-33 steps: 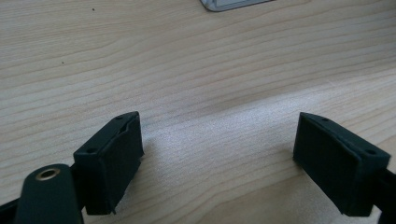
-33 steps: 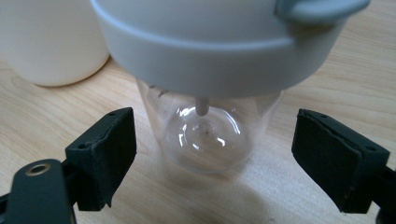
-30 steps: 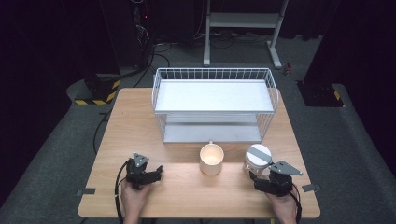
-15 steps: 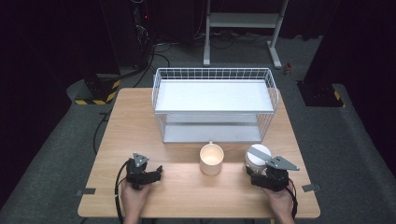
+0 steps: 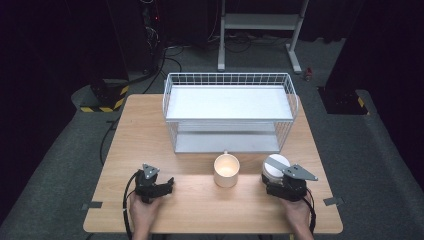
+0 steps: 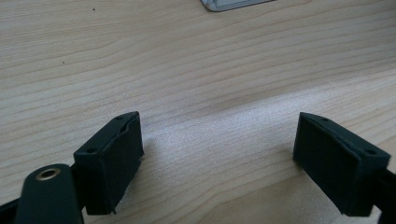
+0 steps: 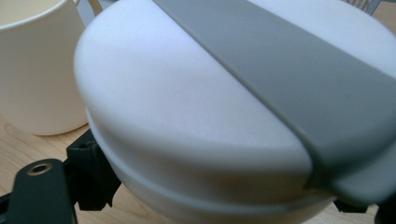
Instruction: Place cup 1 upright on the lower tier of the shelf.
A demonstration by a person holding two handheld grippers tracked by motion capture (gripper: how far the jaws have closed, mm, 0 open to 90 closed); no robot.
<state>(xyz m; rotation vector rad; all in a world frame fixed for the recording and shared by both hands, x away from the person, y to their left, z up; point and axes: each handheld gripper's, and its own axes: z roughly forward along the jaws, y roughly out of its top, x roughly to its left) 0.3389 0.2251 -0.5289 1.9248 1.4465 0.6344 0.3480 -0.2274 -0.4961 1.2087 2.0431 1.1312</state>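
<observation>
Nearest to me, my left gripper (image 5: pixel 169 183) rests on the pale wooden table (image 5: pixel 150 130) with its jaws spread wide and nothing between them; the left gripper view has bare wood grain there, so I read it as parked out of the way.

My right gripper (image 5: pixel 272 181) sits against the round white lidded container with a grey band across its top (image 7: pixel 224 116). In the right gripper view the container's body lies between the black jaws, one on each side of it, but whether the pads press on it I cannot tell. That low approach suits a grip around the body under the lid's rim.

The container stands near the table's front right, just beside the cream mug with a handle (image 5: pixel 226 170). Beyond both is the white wire two-tier rack (image 5: pixel 229 112), probably the destination.

Compared with a second ago, the right gripper has crept forward onto the container; the left one, mug and rack are unchanged.
</observation>
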